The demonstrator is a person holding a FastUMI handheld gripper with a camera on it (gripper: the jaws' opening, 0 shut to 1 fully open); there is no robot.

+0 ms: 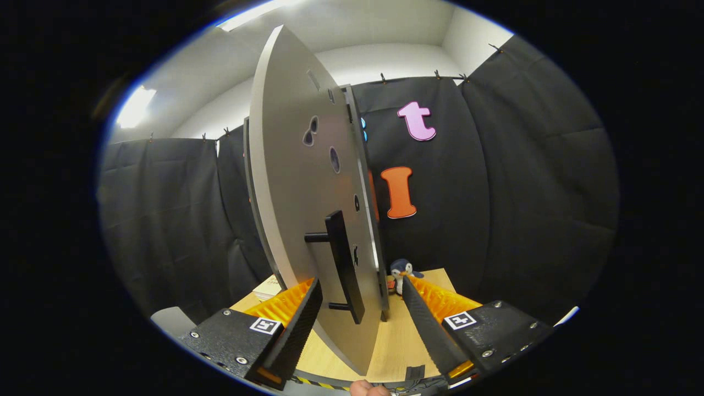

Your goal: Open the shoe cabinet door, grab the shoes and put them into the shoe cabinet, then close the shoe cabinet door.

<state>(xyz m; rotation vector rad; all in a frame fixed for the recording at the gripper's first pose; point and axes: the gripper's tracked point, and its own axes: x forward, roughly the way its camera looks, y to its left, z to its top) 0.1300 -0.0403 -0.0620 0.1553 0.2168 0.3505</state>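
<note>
Straddling the free edge of the tall grey flat-panel shoe cabinet door (pixel 300 220), spread wide, with one finger to each side of the panel and neither pressing on it: thus stood the hand-held gripper (pixel 360 308); seen almost edge-on, standing upright and swung out toward the camera, rising well above the fingers; fixed to the door's near face, a long black bar handle (pixel 344 264) on two short posts, set upright and lying between the fingers, closer to the left one; dotted higher up the same face, several dark oval holes; glimpsed just behind the door's far edge, a thin slice of the grey cabinet body (pixel 357 143); spread beneath it all, a pale wooden worktop (pixel 396 335); perched on the worktop beyond the right finger, a small penguin-like plush toy (pixel 402 270) with dark head and white belly; lying beyond the left finger, a pale flat thing too hidden to identify.
</note>
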